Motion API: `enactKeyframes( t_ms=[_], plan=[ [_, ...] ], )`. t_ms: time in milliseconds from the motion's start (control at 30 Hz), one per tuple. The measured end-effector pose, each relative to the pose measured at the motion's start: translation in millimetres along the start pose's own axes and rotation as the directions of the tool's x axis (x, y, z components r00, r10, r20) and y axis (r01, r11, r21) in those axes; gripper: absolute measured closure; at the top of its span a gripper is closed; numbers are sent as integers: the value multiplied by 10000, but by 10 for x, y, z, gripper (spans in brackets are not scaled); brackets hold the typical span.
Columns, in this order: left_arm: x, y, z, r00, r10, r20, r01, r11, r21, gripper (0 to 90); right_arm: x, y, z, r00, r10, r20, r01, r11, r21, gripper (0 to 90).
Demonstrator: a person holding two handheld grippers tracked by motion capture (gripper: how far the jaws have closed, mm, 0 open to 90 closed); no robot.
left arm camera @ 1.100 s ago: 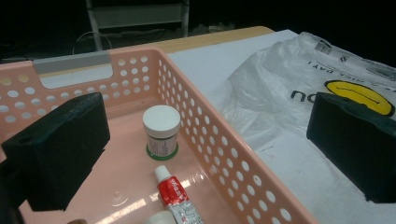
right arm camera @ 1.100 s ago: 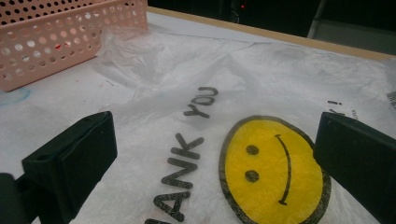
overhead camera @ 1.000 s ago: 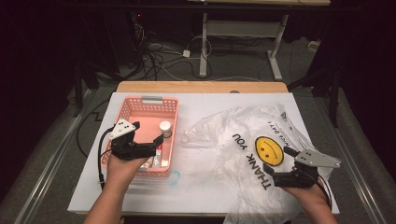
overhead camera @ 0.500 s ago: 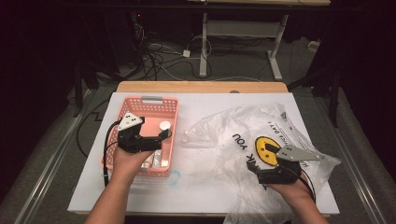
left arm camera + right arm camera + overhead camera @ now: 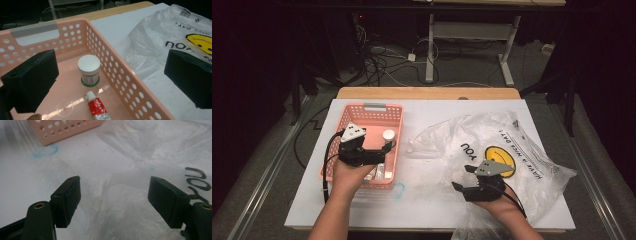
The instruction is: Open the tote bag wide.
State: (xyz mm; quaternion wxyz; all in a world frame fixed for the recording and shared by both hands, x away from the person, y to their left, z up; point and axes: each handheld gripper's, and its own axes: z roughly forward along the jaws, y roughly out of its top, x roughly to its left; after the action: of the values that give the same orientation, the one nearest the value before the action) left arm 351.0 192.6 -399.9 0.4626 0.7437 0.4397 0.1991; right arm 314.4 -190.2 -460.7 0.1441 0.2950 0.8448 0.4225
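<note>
Jar stands upright in the pink basket, beside a red tube. Left tool hovers above it, jaws wide and empty; it should drop straight and close on the lid. Right tool, equally wide and empty, hangs over the plastic bag on the counter.

room dark | floor grey carpet | cables tangled | desk frame behind table

Basket wall sits btwn left gripper fingers; jar, tube inside; open tabletop strip beside bag.
</note>
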Motion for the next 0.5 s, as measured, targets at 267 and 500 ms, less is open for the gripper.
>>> enactKeyframes(
  t_ms=[267,500],
  plan=[
    [-21,-59,-73,9999,-41,111,44,9995,-317,0,-6,-76,209,9970,-517,577,435,9899,1348,379],
    [17,-93,-100,9999,-152,73,154,9995,-275,0,-67,-104,211,9993,-229,304,184,9896,1427,586]
  ],
)
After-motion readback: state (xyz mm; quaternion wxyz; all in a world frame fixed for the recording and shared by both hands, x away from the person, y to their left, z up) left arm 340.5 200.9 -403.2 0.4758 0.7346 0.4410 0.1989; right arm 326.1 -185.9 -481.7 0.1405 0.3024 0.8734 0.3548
